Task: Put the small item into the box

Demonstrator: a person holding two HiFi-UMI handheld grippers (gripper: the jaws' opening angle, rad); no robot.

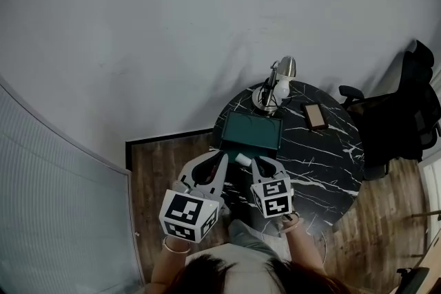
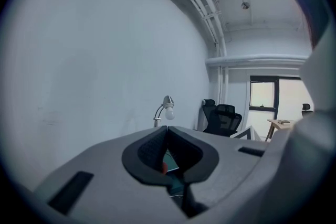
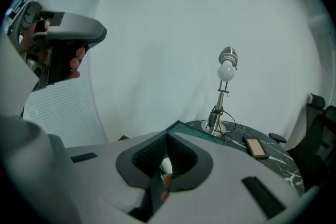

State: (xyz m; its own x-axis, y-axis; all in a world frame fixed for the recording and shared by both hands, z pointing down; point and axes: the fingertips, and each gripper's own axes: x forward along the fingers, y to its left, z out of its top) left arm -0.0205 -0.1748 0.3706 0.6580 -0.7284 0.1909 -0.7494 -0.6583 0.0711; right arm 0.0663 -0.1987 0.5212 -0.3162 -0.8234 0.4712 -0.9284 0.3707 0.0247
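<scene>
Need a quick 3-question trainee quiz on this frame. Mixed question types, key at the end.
1. True or false: the green box lies on the floor.
2. Which gripper holds the small white item? A) left B) right
3. What stands on the table just beyond the box?
Key: 1 false, it is on the table; 2 B, the right gripper; 3 the lamp.
</scene>
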